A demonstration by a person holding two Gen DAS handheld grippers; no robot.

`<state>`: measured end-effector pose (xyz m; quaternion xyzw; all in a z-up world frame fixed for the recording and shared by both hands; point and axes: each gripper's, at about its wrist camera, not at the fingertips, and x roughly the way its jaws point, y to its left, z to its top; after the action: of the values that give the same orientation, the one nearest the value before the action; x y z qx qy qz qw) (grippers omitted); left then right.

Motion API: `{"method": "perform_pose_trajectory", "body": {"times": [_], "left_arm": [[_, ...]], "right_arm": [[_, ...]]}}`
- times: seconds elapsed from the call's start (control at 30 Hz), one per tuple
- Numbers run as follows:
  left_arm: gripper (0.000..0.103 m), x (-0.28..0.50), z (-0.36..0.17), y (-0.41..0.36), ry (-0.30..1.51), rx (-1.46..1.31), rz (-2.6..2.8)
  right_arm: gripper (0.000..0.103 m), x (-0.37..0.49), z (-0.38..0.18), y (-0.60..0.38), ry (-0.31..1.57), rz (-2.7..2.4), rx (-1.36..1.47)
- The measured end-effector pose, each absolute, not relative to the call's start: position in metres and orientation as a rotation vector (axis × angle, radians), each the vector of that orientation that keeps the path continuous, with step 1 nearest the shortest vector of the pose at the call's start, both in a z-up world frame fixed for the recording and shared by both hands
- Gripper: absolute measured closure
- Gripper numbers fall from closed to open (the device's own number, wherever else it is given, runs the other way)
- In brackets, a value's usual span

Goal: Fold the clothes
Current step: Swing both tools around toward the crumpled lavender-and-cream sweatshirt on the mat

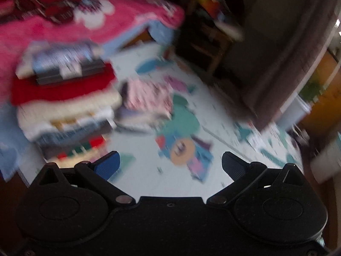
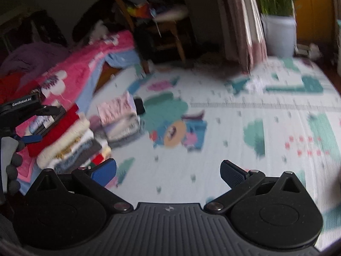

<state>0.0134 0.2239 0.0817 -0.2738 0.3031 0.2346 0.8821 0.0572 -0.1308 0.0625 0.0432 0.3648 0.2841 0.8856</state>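
Left gripper (image 1: 169, 164): I hold it released, fingers spread wide, nothing between them, above the play mat (image 1: 149, 183).
Right gripper (image 2: 168, 170): released too, fingers apart and empty over the mat.
Folded clothes stack (image 1: 64, 104): at my ten o'clock in the left view, red layer on cream, standing on the mat.
Smaller pink folded pile (image 1: 147, 98): just beside the stack, toward twelve.
Pink blanket (image 1: 64, 27): behind both piles.

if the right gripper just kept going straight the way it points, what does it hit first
Probably the patterned play mat: the right gripper is open and empty, with only bare mat between its fingers, around the orange oval print. The folded stacks lie off to its left. Blur makes depth uncertain.
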Motion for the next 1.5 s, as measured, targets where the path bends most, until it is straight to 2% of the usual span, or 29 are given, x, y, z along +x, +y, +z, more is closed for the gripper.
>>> {"method": "perform_pose_trajectory", "body": {"times": [0.2, 0.33, 0.4, 0.47, 0.5, 0.57, 0.77, 0.93, 1.0, 1.03, 1.07, 1.1, 1.5], "left_arm": [[0.001, 0.005, 0.103, 0.297, 0.517, -0.528, 0.594], [0.004, 0.0, 0.108, 0.353, 0.454, -0.483, 0.707], [0.011, -0.008, 0.101, 0.385, 0.416, -0.513, 0.766], [0.025, -0.018, 0.086, 0.418, 0.384, -0.573, 0.816], [0.027, -0.024, 0.08, 0.43, 0.365, -0.604, 0.829], [0.029, -0.033, 0.067, 0.451, 0.321, -0.661, 0.845], [0.031, -0.032, 0.047, 0.474, 0.348, -0.695, 0.869], [0.045, -0.025, 0.029, 0.483, 0.43, -0.687, 0.88], [0.059, -0.025, 0.027, 0.484, 0.434, -0.677, 0.871], [0.073, -0.024, 0.028, 0.483, 0.435, -0.655, 0.871], [0.094, -0.023, 0.031, 0.481, 0.435, -0.612, 0.875], [0.103, -0.023, 0.033, 0.478, 0.429, -0.569, 0.88], [0.103, -0.025, 0.089, 0.44, 0.238, -0.522, 0.663]], "right_arm": [[0.0, 0.095, 0.089, -0.132, 0.705, 0.687, 0.063], [0.0, 0.118, 0.087, -0.137, 0.704, 0.647, 0.008], [0.0, 0.125, 0.076, -0.14, 0.761, 0.618, 0.032], [0.0, 0.128, 0.066, -0.144, 0.831, 0.605, 0.076], [0.0, 0.126, 0.062, -0.146, 0.854, 0.609, 0.092], [0.0, 0.12, 0.056, -0.146, 0.88, 0.608, 0.09], [0.0, 0.102, 0.049, -0.139, 0.907, 0.64, 0.048], [0.0, 0.1, 0.046, -0.143, 0.929, 0.642, 0.053], [0.0, 0.101, 0.044, -0.144, 0.939, 0.63, 0.049], [0.0, 0.101, 0.043, -0.144, 0.944, 0.624, 0.048], [0.0, 0.102, 0.042, -0.145, 0.949, 0.619, 0.049], [0.0, 0.102, 0.041, -0.146, 0.952, 0.614, 0.051], [0.0, 0.098, 0.046, -0.16, 0.929, 0.58, 0.084]]}}
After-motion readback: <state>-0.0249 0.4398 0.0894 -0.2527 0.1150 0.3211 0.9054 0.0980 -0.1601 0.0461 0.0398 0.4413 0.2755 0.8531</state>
